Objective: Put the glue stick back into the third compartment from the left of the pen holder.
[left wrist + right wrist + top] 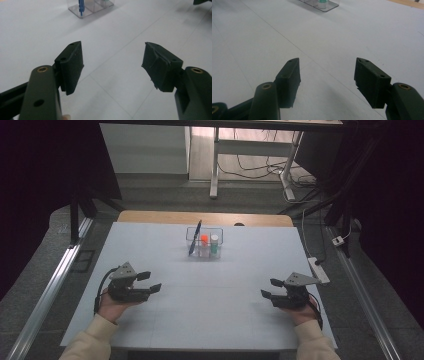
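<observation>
Nearest the person, the left gripper [149, 282] and right gripper [269, 288] rest low on the white table [150, 245], well apart, each with jaws spread wide and nothing between them, likely parked between moves. Farther off, centred, stands a clear organizer box [204, 243] with a blue pen [194, 239] leaning upright at its left, an orange-capped bottle [204, 241] and a green-capped bottle [214, 242] beside it, compartments keeping them upright.
</observation>
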